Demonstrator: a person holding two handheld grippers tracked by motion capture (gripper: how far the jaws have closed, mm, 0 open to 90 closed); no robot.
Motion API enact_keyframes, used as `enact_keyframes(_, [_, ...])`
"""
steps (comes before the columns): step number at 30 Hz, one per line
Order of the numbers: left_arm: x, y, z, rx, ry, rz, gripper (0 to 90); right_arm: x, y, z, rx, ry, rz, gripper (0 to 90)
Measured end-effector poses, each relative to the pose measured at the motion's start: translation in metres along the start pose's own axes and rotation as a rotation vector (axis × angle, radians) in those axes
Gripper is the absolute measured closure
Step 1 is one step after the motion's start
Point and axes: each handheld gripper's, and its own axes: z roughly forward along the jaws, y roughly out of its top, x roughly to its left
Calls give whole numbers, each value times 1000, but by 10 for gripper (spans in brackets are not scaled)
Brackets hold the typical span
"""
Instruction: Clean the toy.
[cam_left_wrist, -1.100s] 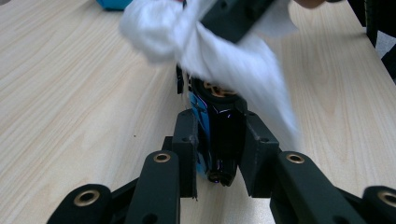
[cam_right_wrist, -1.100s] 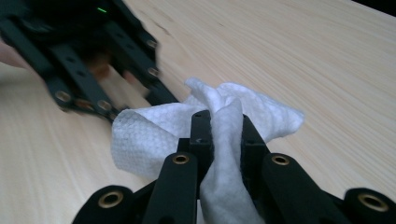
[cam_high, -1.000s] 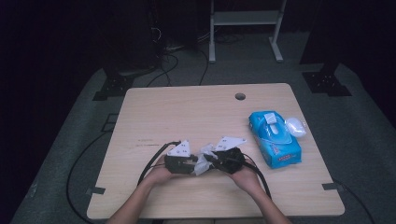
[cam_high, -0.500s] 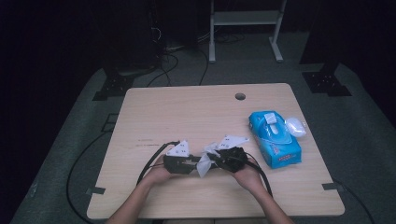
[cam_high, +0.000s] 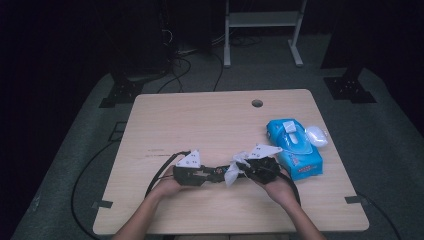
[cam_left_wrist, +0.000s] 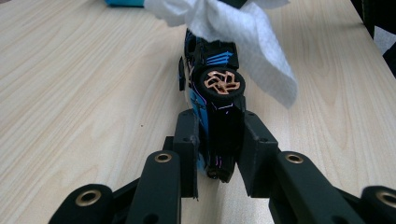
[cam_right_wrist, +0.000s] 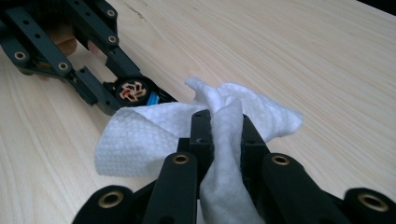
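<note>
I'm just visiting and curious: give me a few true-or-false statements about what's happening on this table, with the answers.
1. The left hand-held gripper clamps a black and blue toy car. True.
2. The right hand-held gripper holds a sponge. False: it holds a white wipe.
3. The wipe touches the toy car. True.
4. The blue pack of wipes lies at the table's left edge. False: it lies near the right edge.
5. The table is wooden-looking, with a round hole near its far edge. True.

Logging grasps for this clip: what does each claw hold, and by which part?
Left claw clamps the toy car across one end of its body; right claw pinches the white wipe at its bunched middle.
</note>
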Motion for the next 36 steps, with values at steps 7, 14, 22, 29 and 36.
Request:
enact_keyframes(7, [1, 0, 0, -1, -6, -4, 712, 14, 12, 11, -11, 43, -28, 802])
enact_keyframes(14, [2, -2, -4, 8, -5, -10, 715, 36, 25, 35, -26, 104, -53, 802])
enact_keyframes(22, [5, -4, -8, 16, -4, -8, 717, 5, 8, 14, -24, 30, 13, 802])
enact_keyframes(29, [4, -3, -5, 14, -9, -13, 717, 14, 13, 19, -26, 50, -8, 802])
enact_keyframes(36, [4, -4, -9, 21, -19, -3, 719, 38, 28, 39, -31, 107, -58, 803])
